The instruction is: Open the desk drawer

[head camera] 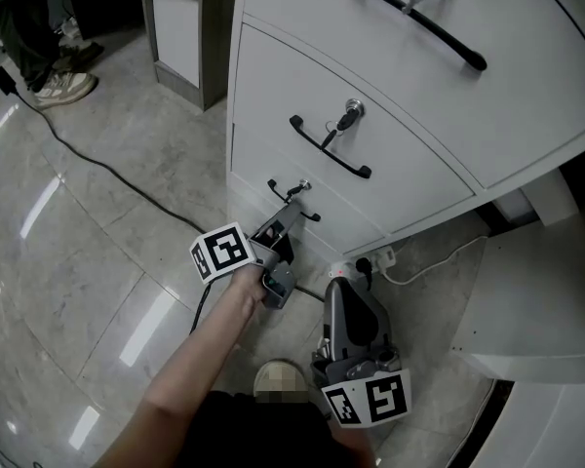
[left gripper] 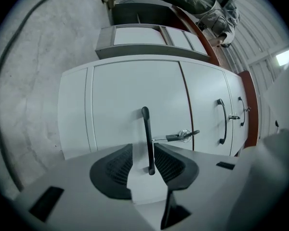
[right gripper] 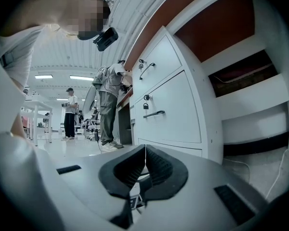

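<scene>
a black cable (head camera: 90, 160) snakes over the glossy tiled floor (head camera: 68, 261). at its far end stands a pale sneaker (head camera: 66, 87); well past its near end, a white socket block (head camera: 373, 259) with a white cord (head camera: 431, 265).

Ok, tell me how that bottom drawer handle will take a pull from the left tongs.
The handle looks like a thin rigid bar fixed at both ends, so it probably won't flex. Its smooth dark finish may slip in the left tongs unless squeezed firmly.
</scene>
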`<control>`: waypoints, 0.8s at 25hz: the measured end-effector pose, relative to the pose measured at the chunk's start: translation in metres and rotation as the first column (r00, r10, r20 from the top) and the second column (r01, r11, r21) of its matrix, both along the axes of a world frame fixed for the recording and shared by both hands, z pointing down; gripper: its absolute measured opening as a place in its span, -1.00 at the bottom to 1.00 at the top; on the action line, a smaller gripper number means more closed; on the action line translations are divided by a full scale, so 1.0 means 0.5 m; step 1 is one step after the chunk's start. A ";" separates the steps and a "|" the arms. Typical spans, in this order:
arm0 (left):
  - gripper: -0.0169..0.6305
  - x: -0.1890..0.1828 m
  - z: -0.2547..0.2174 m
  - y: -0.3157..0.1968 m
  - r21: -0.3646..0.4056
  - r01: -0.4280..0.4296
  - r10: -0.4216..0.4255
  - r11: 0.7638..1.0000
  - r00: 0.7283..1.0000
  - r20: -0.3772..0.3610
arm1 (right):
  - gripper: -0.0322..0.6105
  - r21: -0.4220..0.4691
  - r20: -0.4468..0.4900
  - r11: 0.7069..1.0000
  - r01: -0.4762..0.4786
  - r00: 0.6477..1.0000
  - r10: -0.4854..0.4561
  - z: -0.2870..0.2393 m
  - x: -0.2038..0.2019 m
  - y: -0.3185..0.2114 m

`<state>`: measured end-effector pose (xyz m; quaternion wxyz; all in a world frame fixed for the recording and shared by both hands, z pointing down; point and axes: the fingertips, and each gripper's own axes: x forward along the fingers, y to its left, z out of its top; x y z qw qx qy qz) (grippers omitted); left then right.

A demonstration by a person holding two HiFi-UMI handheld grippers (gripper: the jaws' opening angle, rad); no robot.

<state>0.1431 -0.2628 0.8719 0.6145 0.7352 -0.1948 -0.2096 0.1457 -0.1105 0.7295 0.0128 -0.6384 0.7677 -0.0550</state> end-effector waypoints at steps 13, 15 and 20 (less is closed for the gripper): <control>-0.61 0.008 -0.002 -0.009 0.011 0.020 -0.019 1.000 0.998 -0.054 | -0.85 -0.004 0.019 1.000 0.002 1.000 -0.002 0.013 0.002 0.002; -0.82 0.009 -0.012 -0.007 0.020 0.017 -0.016 1.000 0.998 -0.068 | -0.85 -0.005 0.025 1.000 0.002 1.000 -0.002 0.014 -0.001 0.002; -0.87 0.009 -0.015 -0.006 0.004 0.010 -0.010 1.000 0.995 -0.097 | -0.85 0.001 0.028 1.000 0.010 1.000 -0.010 0.013 -0.010 0.005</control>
